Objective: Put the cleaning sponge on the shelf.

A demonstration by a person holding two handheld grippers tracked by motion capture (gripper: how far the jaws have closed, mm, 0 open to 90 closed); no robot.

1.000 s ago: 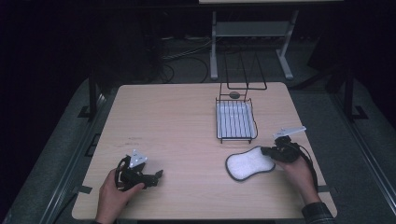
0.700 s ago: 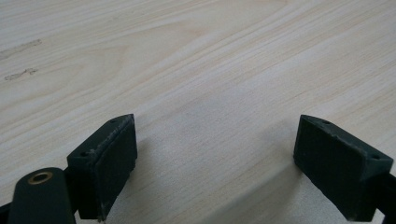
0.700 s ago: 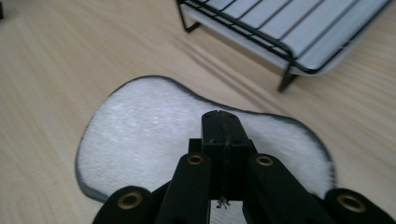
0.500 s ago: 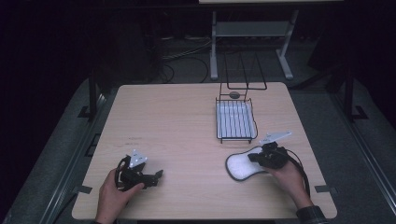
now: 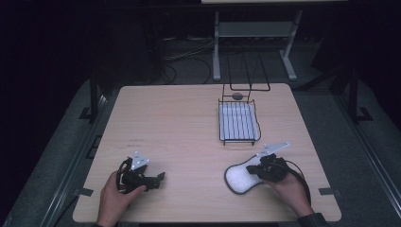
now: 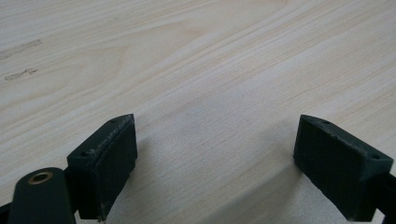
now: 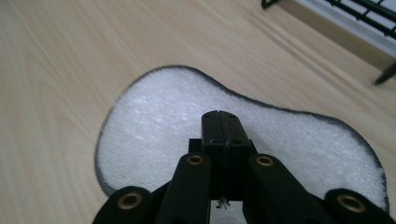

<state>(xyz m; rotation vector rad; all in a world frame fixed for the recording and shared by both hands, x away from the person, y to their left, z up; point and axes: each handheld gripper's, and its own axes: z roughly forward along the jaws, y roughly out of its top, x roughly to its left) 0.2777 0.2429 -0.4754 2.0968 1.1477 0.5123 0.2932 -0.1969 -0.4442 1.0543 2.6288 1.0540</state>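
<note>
Left tool (image 5: 158,177) rests idle on the bare wooden desk (image 5: 179,127), jaws wide apart, holding nothing. The white mat (image 5: 242,176) lies lengthwise from 8 to 2 o'clock directly beneath the right tool (image 7: 220,122), whose jaws are pressed together, empty. Wire rack (image 5: 239,123) stands at 12; the room is dark.

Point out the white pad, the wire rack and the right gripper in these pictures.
white pad (image 7: 187,116): right gripper view, on its fuzzy white middle.
wire rack (image 5: 239,122): high view, on its barred floor.
right gripper (image 7: 219,122): right gripper view, at the tips of its shut jaws, above the pad.
</note>
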